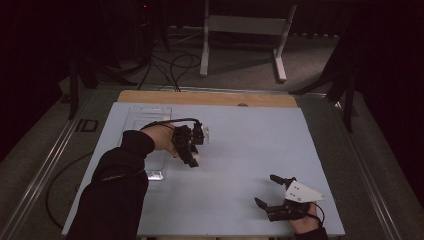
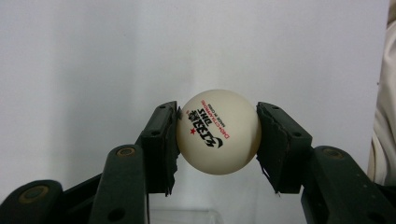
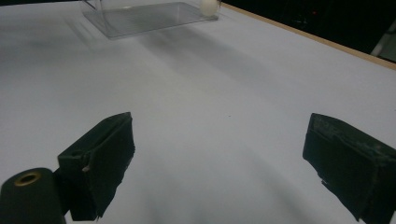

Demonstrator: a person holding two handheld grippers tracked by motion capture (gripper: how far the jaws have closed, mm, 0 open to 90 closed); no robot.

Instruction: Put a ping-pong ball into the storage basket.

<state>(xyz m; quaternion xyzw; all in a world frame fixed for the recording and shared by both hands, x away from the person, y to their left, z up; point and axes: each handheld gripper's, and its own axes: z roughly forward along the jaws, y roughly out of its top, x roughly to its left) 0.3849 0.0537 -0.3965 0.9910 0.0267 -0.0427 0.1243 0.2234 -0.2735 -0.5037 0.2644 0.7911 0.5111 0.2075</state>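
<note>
ball: a small white table-tennis ball with red and black print sat pinched between the two black pads of the left hand-held gripper, one pad on each side, so it was squarely in the grip and not touching the worktop as far as I could tell.

left hand-held gripper: clamped on that ball, held out over the middle-left of the pale blue worktop in the high view, with the person's dark sleeve behind it.

tray: a clear, flat rectangular plastic tray lay just beside the left hand-held gripper, on its outer side toward the worktop's left edge, long axis running away from the person. Pretty sure the next move hinged on that, a short carry sideways to get the ball over the tray.

right hand-held gripper: jaws spread wide with nothing between them, low near the person's edge, well apart from both ball and tray. So the left one was clearly the nearer hand for this job.

second ball maybe: from the right gripper view a pale round thing sat at the tray's far corner, cut off by the frame, so I couldn't say if it was inside or just beside it.

hard to see: the tray's walls were nearly invisible from above, and the room behind was too dark to read.
</note>
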